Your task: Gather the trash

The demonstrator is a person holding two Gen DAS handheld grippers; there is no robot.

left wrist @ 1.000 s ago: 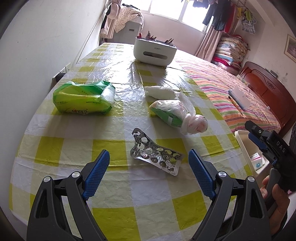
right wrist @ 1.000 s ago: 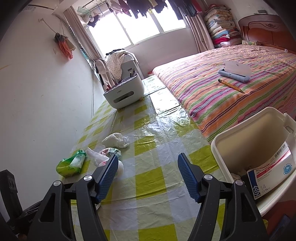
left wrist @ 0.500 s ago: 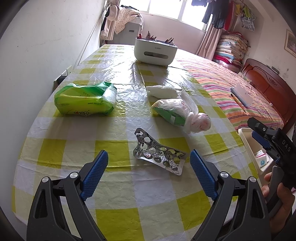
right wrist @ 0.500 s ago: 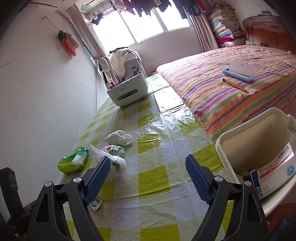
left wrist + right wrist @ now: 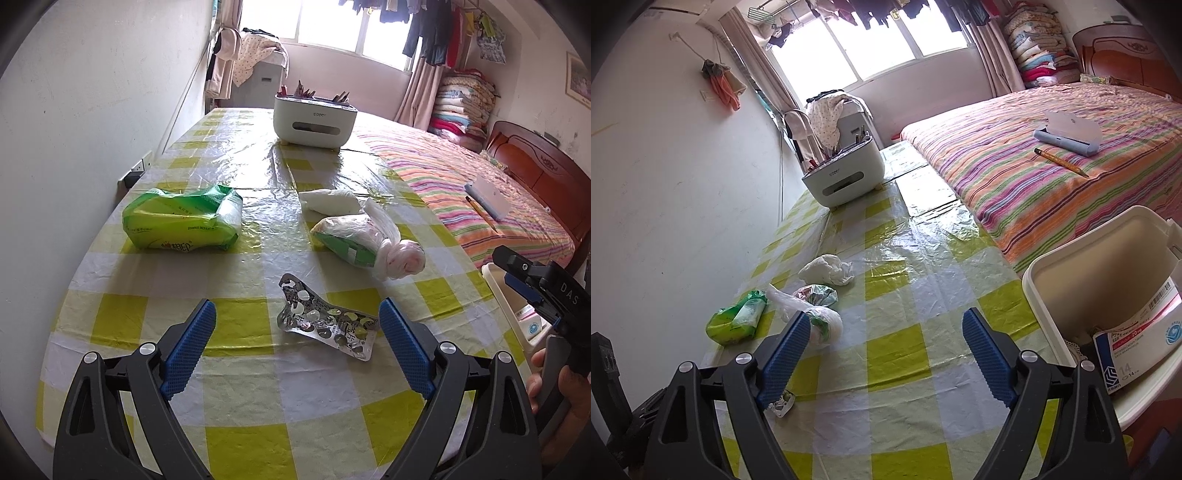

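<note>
A crumpled silver blister pack (image 5: 327, 325) lies on the yellow-checked tablecloth (image 5: 236, 373), just beyond my left gripper (image 5: 297, 347), which stands open and empty. Farther back are a knotted plastic bag of rubbish (image 5: 364, 243), a white tissue wad (image 5: 328, 201) and a green tissue pack (image 5: 181, 223). My right gripper (image 5: 882, 354) is open and empty over the table's edge. Beside it a white bin (image 5: 1104, 280) holds a medicine box (image 5: 1137, 347). The bag (image 5: 816, 314), tissue wad (image 5: 827, 269) and green pack (image 5: 737, 319) lie to its left.
A white desk organiser (image 5: 316, 122) with pens stands at the table's far end. A striped bed (image 5: 1052, 162) runs along the right, with a pencil (image 5: 1062, 162) and a blue case (image 5: 1067, 138). A wall borders the table's left side. A hand (image 5: 554, 391) holds the right gripper's handle.
My right gripper's jaws have spread wider with nothing between them. Both hands have stayed in place; the left view has tipped up slightly.
</note>
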